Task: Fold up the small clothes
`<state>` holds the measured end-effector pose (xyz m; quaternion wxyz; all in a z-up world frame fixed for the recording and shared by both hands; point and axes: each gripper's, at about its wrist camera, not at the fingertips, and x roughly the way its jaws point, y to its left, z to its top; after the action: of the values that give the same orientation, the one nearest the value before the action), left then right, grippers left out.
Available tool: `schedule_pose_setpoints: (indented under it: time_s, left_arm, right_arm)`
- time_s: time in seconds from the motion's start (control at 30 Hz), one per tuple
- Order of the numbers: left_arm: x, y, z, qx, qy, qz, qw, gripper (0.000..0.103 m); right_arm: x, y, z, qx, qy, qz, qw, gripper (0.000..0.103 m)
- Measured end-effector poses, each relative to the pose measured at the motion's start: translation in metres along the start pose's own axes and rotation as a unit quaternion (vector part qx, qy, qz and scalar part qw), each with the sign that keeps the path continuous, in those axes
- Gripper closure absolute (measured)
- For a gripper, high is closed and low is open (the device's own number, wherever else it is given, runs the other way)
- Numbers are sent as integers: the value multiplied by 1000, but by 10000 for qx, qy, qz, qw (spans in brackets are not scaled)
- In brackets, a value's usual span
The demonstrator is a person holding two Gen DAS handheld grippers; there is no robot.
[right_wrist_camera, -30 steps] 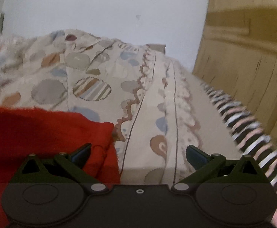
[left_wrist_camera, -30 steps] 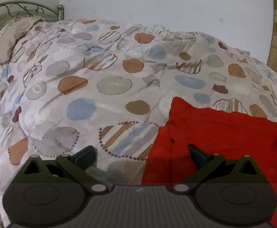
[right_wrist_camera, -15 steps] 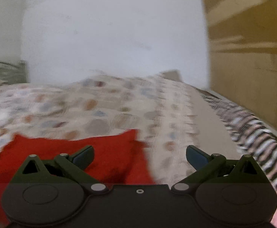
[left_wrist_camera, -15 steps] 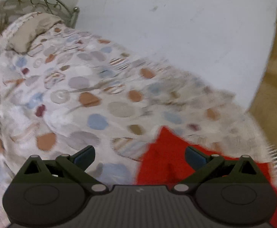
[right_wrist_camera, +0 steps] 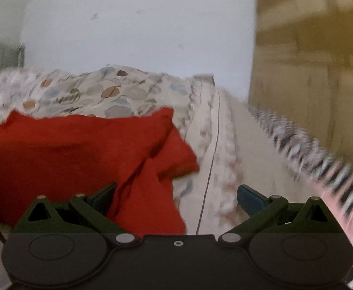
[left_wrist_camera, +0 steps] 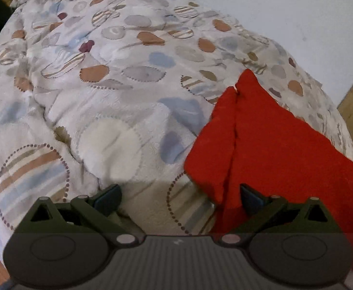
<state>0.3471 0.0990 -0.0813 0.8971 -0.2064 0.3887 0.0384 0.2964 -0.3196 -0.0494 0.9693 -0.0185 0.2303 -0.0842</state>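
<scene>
Left wrist view shows the red garment (left_wrist_camera: pixel 273 149) lying partly folded at the lower right on the bed's quilt (left_wrist_camera: pixel 116 91), both the left claw (left_wrist_camera: pixel 180 197) and right claw (right_wrist_camera: pixel 176 197) spread empty, so gripping an edge for another fold likely comes next.

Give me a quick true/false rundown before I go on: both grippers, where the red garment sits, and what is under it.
1. The left gripper is open and holds nothing. True.
2. The right gripper is shut on the red garment. False: its jaws stand wide apart, with red cloth lying between them ungripped.
3. The red garment lies on a patterned bedspread. True.
4. The garment is blue with stripes. False: it is plain red.
5. In the left wrist view, the garment fills the left side of the picture. False: it lies to the right, by the right finger.
</scene>
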Motion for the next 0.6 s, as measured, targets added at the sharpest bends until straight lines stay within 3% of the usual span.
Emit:
schedule_pose_setpoints:
  time_s: [0.1, 0.6]
  left_arm:
    - [1, 0, -2, 109, -36, 46, 9999, 0]
    - [3, -2, -5, 96, -28, 16, 9999, 0]
  right_arm:
    - [9, -21, -3, 792, 243, 343, 9960, 0]
    - [6, -20, -9, 774, 20, 384, 9963, 0]
